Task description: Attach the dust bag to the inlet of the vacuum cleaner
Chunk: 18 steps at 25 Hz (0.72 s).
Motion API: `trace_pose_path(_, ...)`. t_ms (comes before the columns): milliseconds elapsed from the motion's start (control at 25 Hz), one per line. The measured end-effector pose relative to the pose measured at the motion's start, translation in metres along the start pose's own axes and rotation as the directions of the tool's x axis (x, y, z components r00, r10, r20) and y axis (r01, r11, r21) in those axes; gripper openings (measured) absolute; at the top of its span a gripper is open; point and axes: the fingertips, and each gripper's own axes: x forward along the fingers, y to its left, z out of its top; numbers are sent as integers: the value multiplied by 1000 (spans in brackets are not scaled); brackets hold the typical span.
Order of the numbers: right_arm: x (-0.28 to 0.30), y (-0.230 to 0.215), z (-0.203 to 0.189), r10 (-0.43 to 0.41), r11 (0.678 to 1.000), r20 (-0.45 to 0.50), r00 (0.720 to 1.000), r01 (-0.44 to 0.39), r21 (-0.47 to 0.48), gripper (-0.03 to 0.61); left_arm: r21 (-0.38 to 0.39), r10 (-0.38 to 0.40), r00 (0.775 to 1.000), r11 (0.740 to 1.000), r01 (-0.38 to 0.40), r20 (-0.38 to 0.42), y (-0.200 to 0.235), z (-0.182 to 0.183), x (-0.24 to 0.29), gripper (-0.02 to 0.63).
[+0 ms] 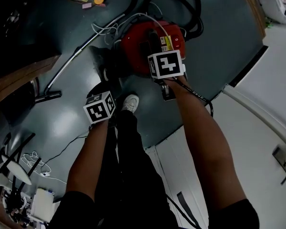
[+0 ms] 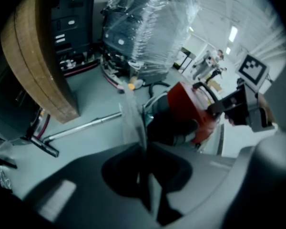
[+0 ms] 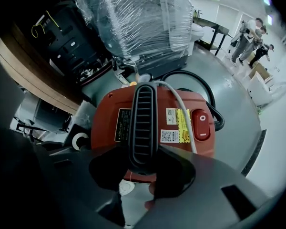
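The right gripper [image 3: 143, 152] clamps the black ribbed handle [image 3: 143, 118] atop the red vacuum cleaner [image 3: 105, 123], the left gripper [image 2: 144, 151] pinches the dust bag [image 2: 132, 118] by its thin edge just beside it, with bare grey floor [image 2: 93, 104] open toward the metal wand [image 2: 86, 126].

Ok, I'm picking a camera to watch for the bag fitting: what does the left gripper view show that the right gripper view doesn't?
Only the left gripper view: a thin grey dust bag pinched in the left gripper, the right gripper seen from outside, and the metal wand on the floor. Only the right gripper view: the black carry handle between the right gripper's jaws, the red switch and the yellow label. Both: the red vacuum cleaner and the plastic-wrapped machine behind it.
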Motion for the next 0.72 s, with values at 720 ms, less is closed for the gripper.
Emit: trace_pose_path(720,0,-2,1,-21,999,0,1000,21,33,130,182,-86,992,978,102,-96,-26,-8,13,37)
